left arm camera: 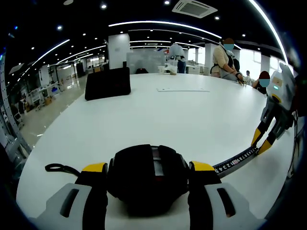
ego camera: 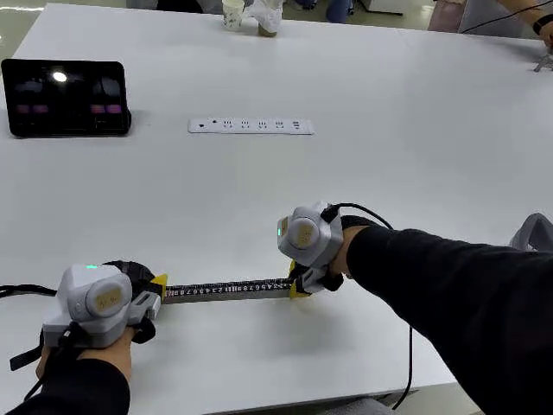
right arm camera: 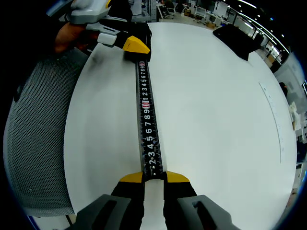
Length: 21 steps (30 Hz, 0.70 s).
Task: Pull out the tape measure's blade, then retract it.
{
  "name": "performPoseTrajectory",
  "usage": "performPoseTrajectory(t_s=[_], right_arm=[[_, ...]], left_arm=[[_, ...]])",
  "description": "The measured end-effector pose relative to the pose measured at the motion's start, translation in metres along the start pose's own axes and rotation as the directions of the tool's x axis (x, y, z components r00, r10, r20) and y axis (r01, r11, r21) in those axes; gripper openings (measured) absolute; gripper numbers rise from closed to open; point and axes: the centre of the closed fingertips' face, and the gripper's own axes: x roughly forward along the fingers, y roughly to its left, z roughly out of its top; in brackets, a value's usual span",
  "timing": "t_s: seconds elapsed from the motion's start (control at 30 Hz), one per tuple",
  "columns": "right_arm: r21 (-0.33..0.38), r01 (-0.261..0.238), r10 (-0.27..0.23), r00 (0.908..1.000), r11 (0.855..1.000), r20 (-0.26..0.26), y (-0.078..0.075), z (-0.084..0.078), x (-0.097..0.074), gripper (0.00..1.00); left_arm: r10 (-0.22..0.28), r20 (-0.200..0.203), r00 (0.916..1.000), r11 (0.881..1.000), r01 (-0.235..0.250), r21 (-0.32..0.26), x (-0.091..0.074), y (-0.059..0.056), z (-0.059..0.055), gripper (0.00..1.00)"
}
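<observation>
The black tape measure case [left arm camera: 146, 173] sits on the white table between my left gripper's yellow-tipped fingers; my left gripper [left arm camera: 148, 167] is shut on it, low at the left [ego camera: 143, 298] in the head view. Its dark numbered blade [ego camera: 226, 289] [right arm camera: 147, 127] runs along the table to my right gripper [ego camera: 298, 285]. My right gripper [right arm camera: 154, 177] is shut on the blade's end hook. In the left gripper view the blade [left arm camera: 237, 159] stretches right to the right gripper [left arm camera: 263, 143].
A black tablet [ego camera: 66, 95] stands at the far left of the table and a white power strip [ego camera: 251, 126] lies mid-table. Cups [ego camera: 233, 13] sit at the far edge. A grey mesh chair [right arm camera: 36, 143] is beside the near table edge. People stand beyond the table.
</observation>
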Motion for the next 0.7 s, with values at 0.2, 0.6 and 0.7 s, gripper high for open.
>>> performPoseTrajectory(t_s=[0.2, 0.6, 0.7], right_arm=[[0.010, 0.007, -0.007, 1.0000, 1.000, 0.000, 0.0008, 0.0022, 0.0006, 0.11], [0.016, 0.012, -0.012, 0.9998, 1.000, -0.013, 0.0009, 0.0057, 0.0019, 0.12], [0.014, 0.014, -0.013, 0.9998, 1.000, -0.015, 0.0011, 0.0066, 0.0019, 0.12]], left_arm=[[-0.001, -0.008, 1.0000, 1.000, 0.001, 0.000, -0.0005, 0.0001, -0.0009, 0.63], [-0.001, -0.009, 1.0000, 1.000, 0.001, 0.001, -0.0011, 0.0005, -0.0014, 0.63], [-0.002, -0.010, 0.9999, 1.000, 0.002, 0.001, -0.0009, 0.0007, -0.0016, 0.63]])
